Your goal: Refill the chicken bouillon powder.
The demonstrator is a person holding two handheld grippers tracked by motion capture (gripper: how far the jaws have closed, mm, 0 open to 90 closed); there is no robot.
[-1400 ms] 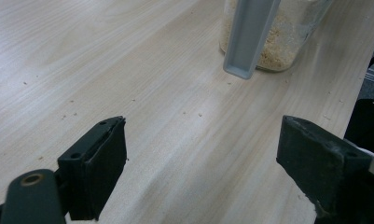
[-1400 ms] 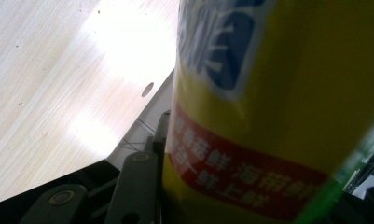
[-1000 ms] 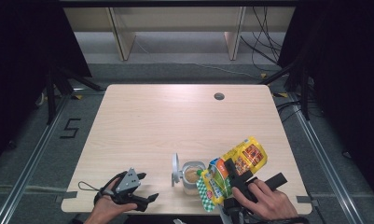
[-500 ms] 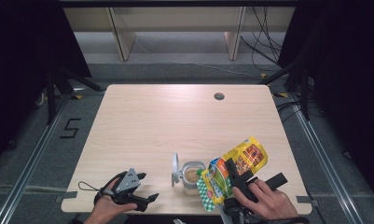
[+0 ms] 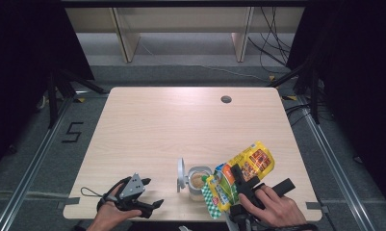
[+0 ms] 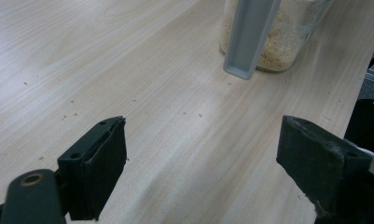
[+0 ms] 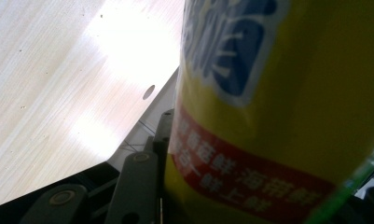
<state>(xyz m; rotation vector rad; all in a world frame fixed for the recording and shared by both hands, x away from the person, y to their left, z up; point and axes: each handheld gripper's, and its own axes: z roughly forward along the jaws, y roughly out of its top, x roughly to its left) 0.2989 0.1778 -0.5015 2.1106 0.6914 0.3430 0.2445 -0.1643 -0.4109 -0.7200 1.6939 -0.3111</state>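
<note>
The wooden table (image 5: 171,130) carries everything at its near edge, around six o'clock in the high view. The largest item is the yellow snack bag (image 5: 238,175), a long pouch clamped in the right gripper (image 5: 239,179), whose dark jaws press on its middle. Its long axis runs slantwise: the bottom end with the red panel points up toward two o'clock, and the green-and-white mouth dips toward eight o'clock, right at the rim of the clear jar (image 5: 198,180). The jar stands upright just at nine o'clock of the bag, part filled with pale crumbs, its grey hinged lid (image 5: 181,174) swung open and standing on edge at its nine o'clock side. Farther toward nine o'clock, well apart from the jar, the left gripper (image 5: 149,207) lies low by the table edge in the person's left hand (image 5: 111,214).

The left gripper view adds what the high view cannot: its jaws stand wide with nothing but bare wood between them, fine crumbs are scattered on the table, and the jar (image 6: 273,32) with its lid (image 6: 250,37) sits at twelve to one o'clock ahead. The right gripper view gives the bag (image 7: 278,112) pressed close, with blue and red printed lettering, and the table's cable hole (image 7: 148,92) at ten o'clock
</note>
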